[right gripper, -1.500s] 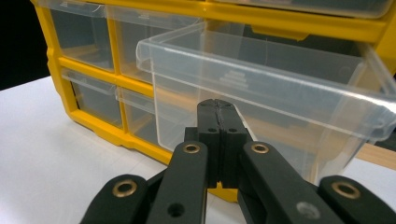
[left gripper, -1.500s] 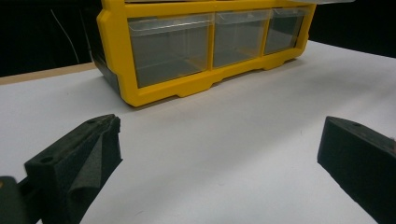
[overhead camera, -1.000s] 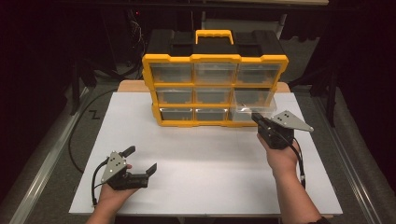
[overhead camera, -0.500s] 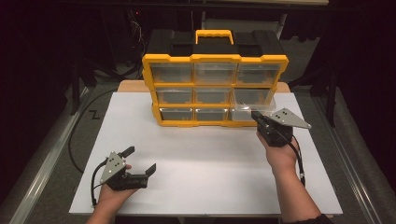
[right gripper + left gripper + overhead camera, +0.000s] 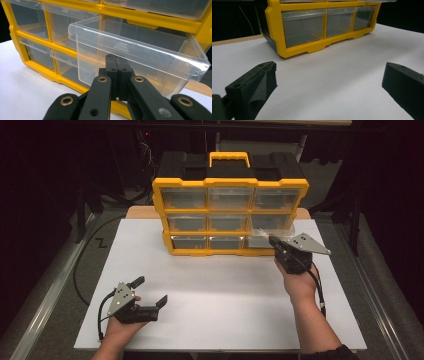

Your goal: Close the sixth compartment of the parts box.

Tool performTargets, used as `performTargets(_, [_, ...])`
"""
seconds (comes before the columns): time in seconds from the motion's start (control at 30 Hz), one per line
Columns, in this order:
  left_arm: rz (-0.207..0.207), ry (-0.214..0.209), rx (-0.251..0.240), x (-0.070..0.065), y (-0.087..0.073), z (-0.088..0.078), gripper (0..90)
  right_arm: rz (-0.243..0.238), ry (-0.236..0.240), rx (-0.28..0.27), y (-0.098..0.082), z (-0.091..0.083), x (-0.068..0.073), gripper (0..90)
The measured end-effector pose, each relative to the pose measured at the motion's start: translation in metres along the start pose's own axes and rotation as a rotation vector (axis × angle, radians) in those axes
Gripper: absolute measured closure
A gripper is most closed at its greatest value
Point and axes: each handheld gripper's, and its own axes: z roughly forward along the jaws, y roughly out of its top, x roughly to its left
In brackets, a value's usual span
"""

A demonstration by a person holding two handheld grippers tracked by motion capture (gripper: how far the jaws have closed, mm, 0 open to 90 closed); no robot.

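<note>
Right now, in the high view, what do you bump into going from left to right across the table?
Left hand-held gripper → yellow drawer organizer → pulled-out clear drawer → right hand-held gripper, shut under that drawer's front lip.

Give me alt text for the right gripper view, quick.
The right gripper, jaws shut, sits just under the front lip of a clear plastic drawer pulled partway out of a yellow-framed organizer. More closed clear drawers sit to the left, above the white tabletop.
</note>
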Motion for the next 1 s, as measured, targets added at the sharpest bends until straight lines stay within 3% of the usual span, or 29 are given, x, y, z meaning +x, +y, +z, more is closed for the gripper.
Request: performTargets(1.0, [-0.002, 0.002, -0.005, 0.003, 0.0, 0.0, 0.3, -0.008, -0.039, 0.025, 0.012, 0.025, -0.007, 90.0])
